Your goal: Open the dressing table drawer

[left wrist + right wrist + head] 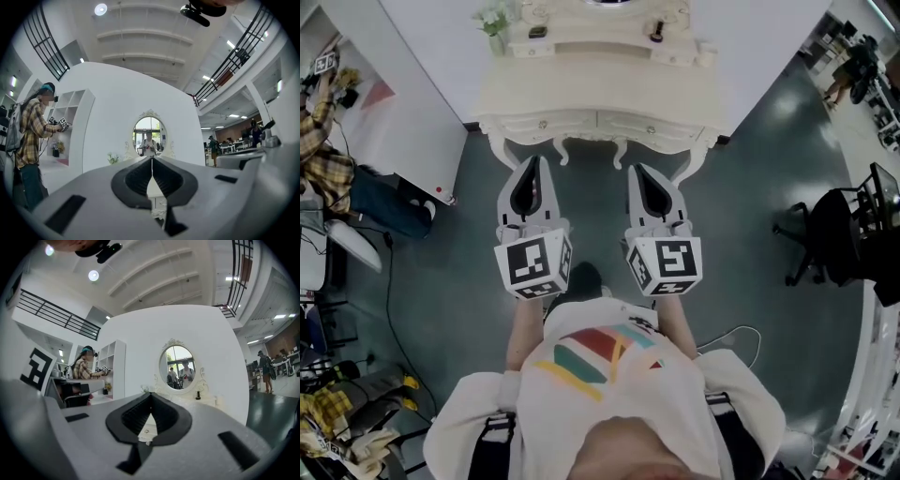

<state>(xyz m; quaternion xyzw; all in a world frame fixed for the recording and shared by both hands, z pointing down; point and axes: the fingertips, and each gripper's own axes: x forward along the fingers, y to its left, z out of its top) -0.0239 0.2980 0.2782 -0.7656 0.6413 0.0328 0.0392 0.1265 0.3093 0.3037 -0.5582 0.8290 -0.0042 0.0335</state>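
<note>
1. Both my sets of jaws are squeezed fully together with nothing in them, left gripper (534, 162) and right gripper (639, 170) alike.
2. Both tips sit just short of the dressing table (581, 89) front edge, pointing roughly level at it and not touching.
3. The drawers sit in the table's front, closed. The right drawer (656, 129) is almost dead ahead of my right gripper, and its little knob (146, 431) peeks through the gap behind those jaws.
4. My plan: spread the right jaws before closing in, centre the knob between the pads, clamp behind its head, then pull straight back from the table so the drawer doesn't jam sideways.
5. That knob looks small and rounded, so I'd guess it slips easily. Grip it square.
</note>
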